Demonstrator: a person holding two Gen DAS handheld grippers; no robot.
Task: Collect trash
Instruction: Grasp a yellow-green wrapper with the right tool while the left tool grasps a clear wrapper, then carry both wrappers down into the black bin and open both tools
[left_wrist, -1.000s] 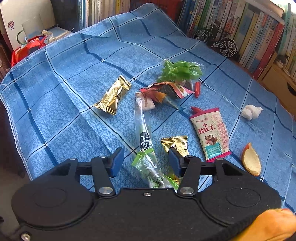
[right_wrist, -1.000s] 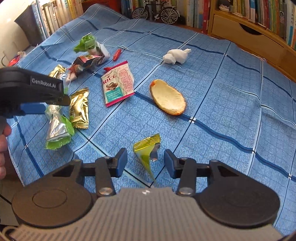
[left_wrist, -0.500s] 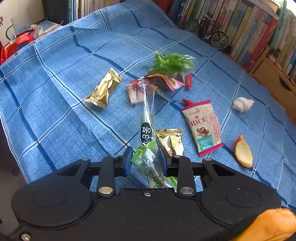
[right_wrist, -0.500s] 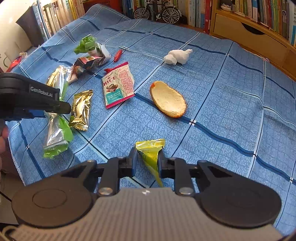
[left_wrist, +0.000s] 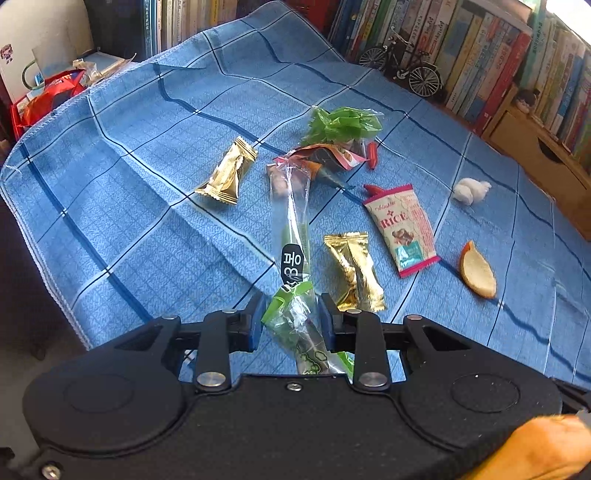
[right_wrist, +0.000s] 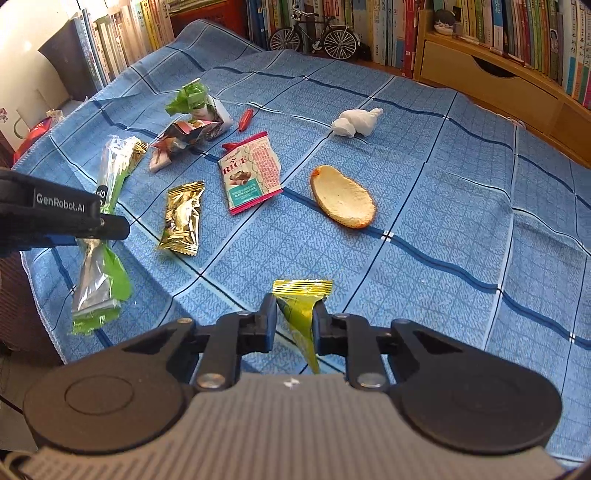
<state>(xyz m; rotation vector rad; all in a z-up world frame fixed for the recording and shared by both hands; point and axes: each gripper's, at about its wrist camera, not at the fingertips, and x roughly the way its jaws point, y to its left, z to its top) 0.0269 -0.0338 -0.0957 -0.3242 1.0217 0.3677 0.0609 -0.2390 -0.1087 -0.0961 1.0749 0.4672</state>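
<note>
My left gripper (left_wrist: 290, 314) is shut on a long clear-and-green wrapper (left_wrist: 291, 236), lifted off the blue checked cloth (left_wrist: 129, 184); the right wrist view shows that wrapper (right_wrist: 99, 258) hanging from the left gripper (right_wrist: 107, 225). Between the fingers of my right gripper (right_wrist: 294, 317), shut, sits a yellow-green wrapper (right_wrist: 301, 306), held above the cloth (right_wrist: 443, 240). Still lying on the cloth are two gold wrappers (left_wrist: 227, 171) (left_wrist: 354, 271), a RICE packet (left_wrist: 402, 227), a crumpled green bag (left_wrist: 341, 123), a torn colourful wrapper (left_wrist: 325, 158), a white tissue ball (left_wrist: 471, 190) and an orange peel (left_wrist: 478, 271).
Bookshelves (right_wrist: 517, 22) line the far side, with a model bicycle (right_wrist: 314, 33) and a wooden drawer unit (right_wrist: 491, 81). Beyond the cloth's left edge is a red bag (left_wrist: 44, 99). Small red scraps (left_wrist: 373, 158) lie beside the green bag. A hand (left_wrist: 535, 450) shows at the lower right.
Both grippers closed from open: the left on the long green wrapper, the right on the yellow-green wrapper. Both wrappers have since been raised off the cloth.
</note>
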